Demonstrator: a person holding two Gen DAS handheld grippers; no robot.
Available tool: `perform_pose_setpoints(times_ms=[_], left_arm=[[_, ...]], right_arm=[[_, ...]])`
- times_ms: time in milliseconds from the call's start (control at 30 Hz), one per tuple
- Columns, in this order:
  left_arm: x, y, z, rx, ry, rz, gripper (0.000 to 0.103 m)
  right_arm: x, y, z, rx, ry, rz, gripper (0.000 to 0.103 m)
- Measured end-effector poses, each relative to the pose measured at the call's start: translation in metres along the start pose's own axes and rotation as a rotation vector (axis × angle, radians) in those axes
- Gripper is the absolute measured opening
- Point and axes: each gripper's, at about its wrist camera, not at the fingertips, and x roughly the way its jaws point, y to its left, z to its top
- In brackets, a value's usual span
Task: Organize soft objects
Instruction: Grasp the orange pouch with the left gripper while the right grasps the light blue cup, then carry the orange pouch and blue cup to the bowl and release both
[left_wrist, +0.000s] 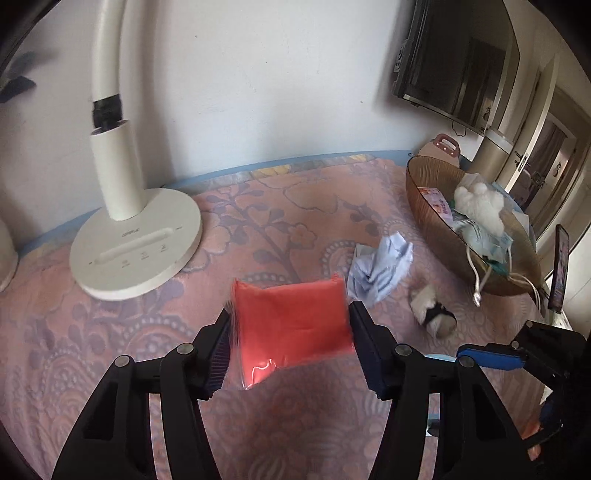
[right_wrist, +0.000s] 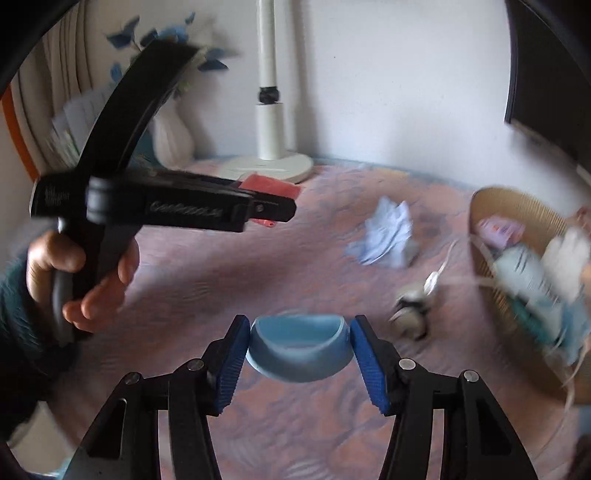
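Observation:
My left gripper (left_wrist: 290, 314) is shut on a red plastic-wrapped soft packet (left_wrist: 291, 325), its pads pressing on both side edges just above the patterned pink cloth (left_wrist: 110, 332). In the right wrist view my right gripper (right_wrist: 300, 325) is shut on a pale blue soft cup-shaped piece (right_wrist: 299, 358), which bows between the blue pads (right_wrist: 232, 365). A person's hand (right_wrist: 92, 288) holds the left gripper's handle at the left of that view. A crumpled pale blue cloth (left_wrist: 380, 269) and a small black-and-white plush (left_wrist: 434, 314) lie loose to the right.
A brown ribbed basket (left_wrist: 424, 199) at the right holds a white plush (left_wrist: 480, 201), packets and cords. A white lamp base (left_wrist: 136, 243) stands at the left by the wall. A phone (left_wrist: 559, 269) stands upright beyond the basket, under a wall screen (left_wrist: 454, 55).

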Motion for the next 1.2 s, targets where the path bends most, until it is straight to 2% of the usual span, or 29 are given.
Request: perform_pose_setpoints(times_ms=[100, 167, 300, 433, 633, 800, 967, 1200], left_arm=[[-0.032, 0.003, -0.028, -0.017, 0.006, 0.043, 0.057], [-0.048, 0.004, -0.051, -0.041, 0.007, 0.066, 0.057], [-0.058, 0.004, -0.091, -0.070, -0.009, 0.103, 0.057], [-0.054, 0.006, -0.113, -0.104, -0.029, 0.088, 0.057], [-0.065, -0.007, -0.120, -0.063, -0.103, 0.130, 0.057], [-0.065, -0.011, -0.119, -0.044, -0.109, 0.141, 0.058], [-0.066, -0.007, -0.119, -0.063, -0.113, 0.125, 0.058], [-0.066, -0.008, -0.119, -0.072, -0.112, 0.114, 0.058]], right_arm=[[-0.005, 0.006, -0.015, 0.052, 0.004, 0.073, 0.057], [-0.008, 0.013, -0.024, 0.048, -0.002, 0.045, 0.058], [-0.012, 0.015, -0.039, 0.079, 0.029, 0.049, 0.058], [-0.013, 0.013, -0.054, 0.100, 0.077, 0.040, 0.061], [-0.029, 0.003, -0.070, 0.188, 0.024, 0.044, 0.085], [-0.024, 0.013, -0.060, 0.181, 0.028, 0.040, 0.087], [-0.007, 0.032, -0.058, 0.133, 0.042, -0.023, 0.088], [0.007, 0.029, -0.062, 0.159, 0.044, -0.049, 0.088]])
